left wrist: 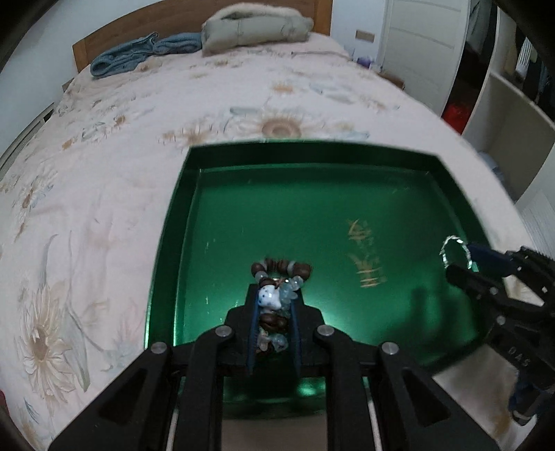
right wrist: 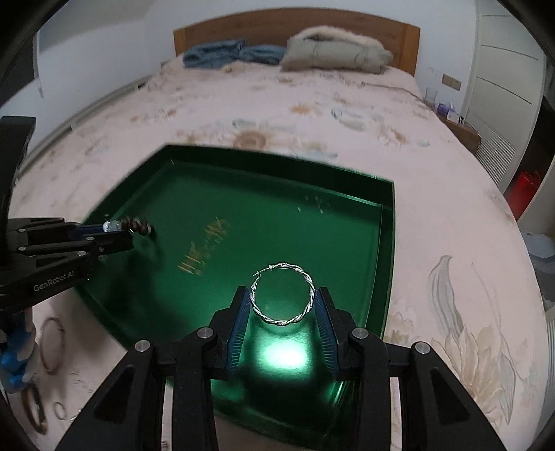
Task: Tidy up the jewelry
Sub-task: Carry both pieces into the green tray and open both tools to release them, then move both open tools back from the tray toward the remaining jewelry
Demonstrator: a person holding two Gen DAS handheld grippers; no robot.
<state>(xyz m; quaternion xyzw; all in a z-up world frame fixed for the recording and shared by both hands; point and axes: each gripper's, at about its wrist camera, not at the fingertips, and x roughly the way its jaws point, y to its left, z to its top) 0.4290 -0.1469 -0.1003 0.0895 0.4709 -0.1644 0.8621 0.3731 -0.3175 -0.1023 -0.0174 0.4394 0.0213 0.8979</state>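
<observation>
Green tray (right wrist: 386, 243) fills mid-frame on the floral bedspread (right wrist: 451, 208). Your L gripper (left wrist: 275, 305), bottom center, is clamped on a bead bracelet (left wrist: 281, 269) over the tray. Your R gripper (right wrist: 282, 300), bottom center, pinches a twisted silver hoop (right wrist: 282, 295), jaws partway closed.

You have the tray (right wrist: 386, 243) lying on the bed (right wrist: 433, 215), at its near end. Your left gripper (left wrist: 274, 305) hangs over the tray's near left part with the beaded bracelet (left wrist: 277, 277) between its jaws. Your right gripper (right wrist: 282, 305) hangs over the near right part with the hoop earring (right wrist: 282, 293) between its jaws. More bangles (right wrist: 52, 343) lie on the bed just left of the tray's near corner. At the far end, folded clothes (right wrist: 225, 53) lie left of a jacket (right wrist: 336, 50), both before the headboard (right wrist: 295, 24).
</observation>
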